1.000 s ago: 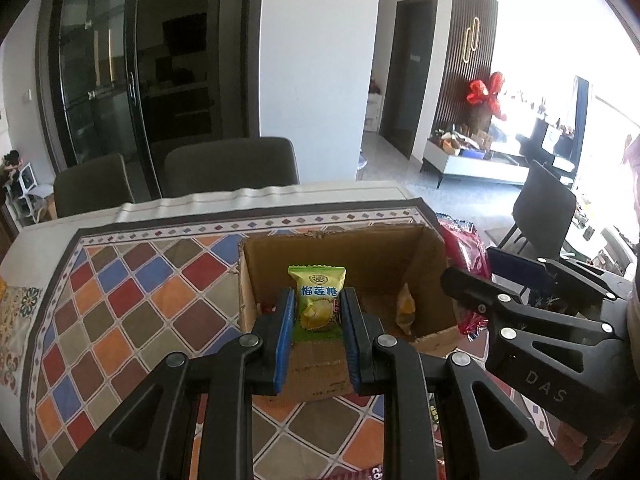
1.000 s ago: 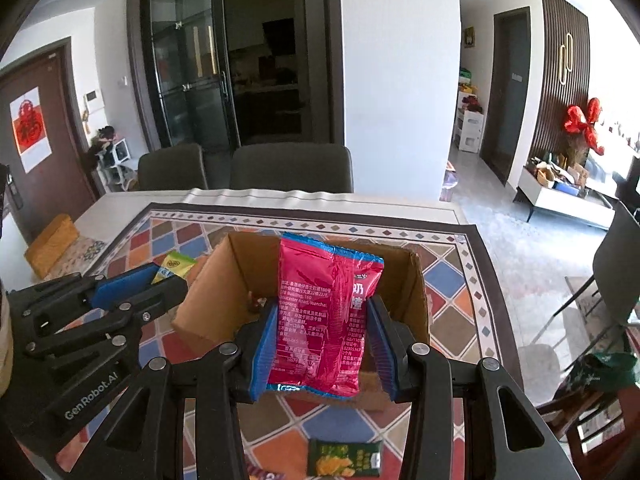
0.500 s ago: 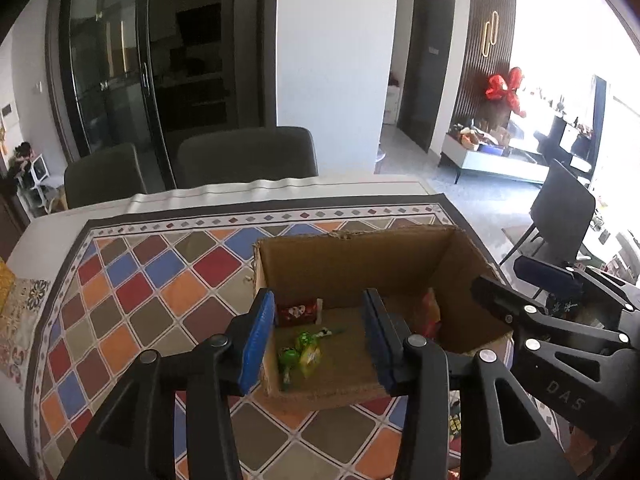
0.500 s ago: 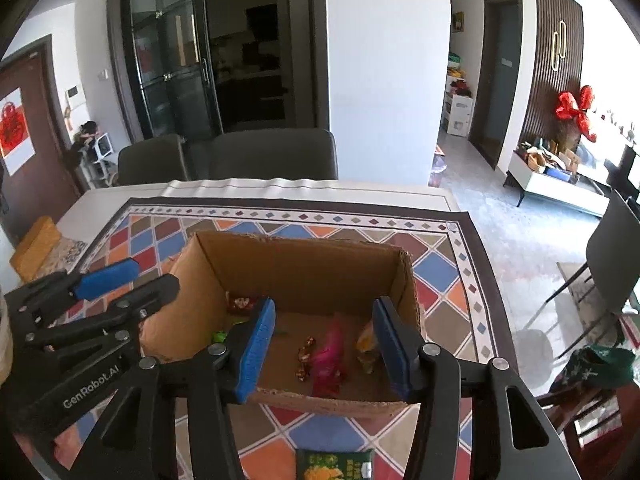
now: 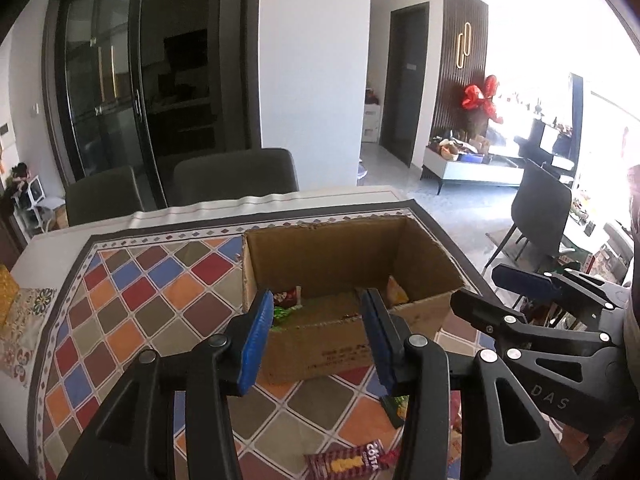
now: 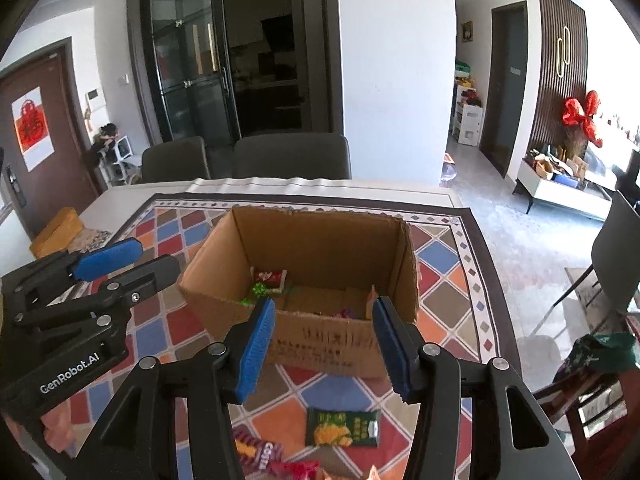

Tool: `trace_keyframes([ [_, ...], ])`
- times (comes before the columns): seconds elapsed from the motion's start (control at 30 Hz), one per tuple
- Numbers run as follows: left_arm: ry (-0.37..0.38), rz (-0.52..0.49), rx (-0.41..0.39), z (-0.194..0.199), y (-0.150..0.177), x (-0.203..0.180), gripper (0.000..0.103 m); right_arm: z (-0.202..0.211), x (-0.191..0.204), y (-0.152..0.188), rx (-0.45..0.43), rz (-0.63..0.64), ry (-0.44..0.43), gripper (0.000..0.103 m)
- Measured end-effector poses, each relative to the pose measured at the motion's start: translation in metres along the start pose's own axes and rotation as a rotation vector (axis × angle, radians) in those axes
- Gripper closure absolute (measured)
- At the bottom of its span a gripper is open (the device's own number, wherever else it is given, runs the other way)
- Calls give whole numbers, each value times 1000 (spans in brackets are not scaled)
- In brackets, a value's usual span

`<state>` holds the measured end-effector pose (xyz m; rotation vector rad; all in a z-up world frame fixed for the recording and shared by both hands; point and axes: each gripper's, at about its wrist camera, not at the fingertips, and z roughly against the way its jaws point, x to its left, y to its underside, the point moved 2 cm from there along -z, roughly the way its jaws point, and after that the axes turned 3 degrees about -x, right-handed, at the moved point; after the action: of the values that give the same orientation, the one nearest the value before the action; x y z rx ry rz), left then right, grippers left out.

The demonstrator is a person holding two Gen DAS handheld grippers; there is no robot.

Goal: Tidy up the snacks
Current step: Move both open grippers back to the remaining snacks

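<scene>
Lying loose in cardboard box, snacks

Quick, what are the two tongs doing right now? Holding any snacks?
Left tongs: open, nothing held; they have just been opening.
Right tongs: open, nothing held; they too have just been opening.

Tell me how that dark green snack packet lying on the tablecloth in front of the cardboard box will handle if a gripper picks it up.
The dark green snack packet lies flat, so it is probably light and floppy. Its wrapper looks glossy, so it may slip between the pads. Being so flat on the tablecloth, it likely needs an edge pinch.
</scene>
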<state>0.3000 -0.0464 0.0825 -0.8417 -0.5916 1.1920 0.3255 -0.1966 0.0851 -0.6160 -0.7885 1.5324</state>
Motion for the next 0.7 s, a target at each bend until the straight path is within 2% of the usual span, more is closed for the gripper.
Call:
trace_keyframes([
  [0.3, 52, -21, 13, 24, 24, -27, 54, 31, -7, 26, -18, -7, -5, 51],
  [0.37, 58, -25, 18, 27, 29, -32, 53, 36, -9, 33, -18, -6, 3, 47],
  [0.7, 94, -45, 80, 29, 62, -58, 50, 48, -30, 76, 21, -49, 7, 44],
])
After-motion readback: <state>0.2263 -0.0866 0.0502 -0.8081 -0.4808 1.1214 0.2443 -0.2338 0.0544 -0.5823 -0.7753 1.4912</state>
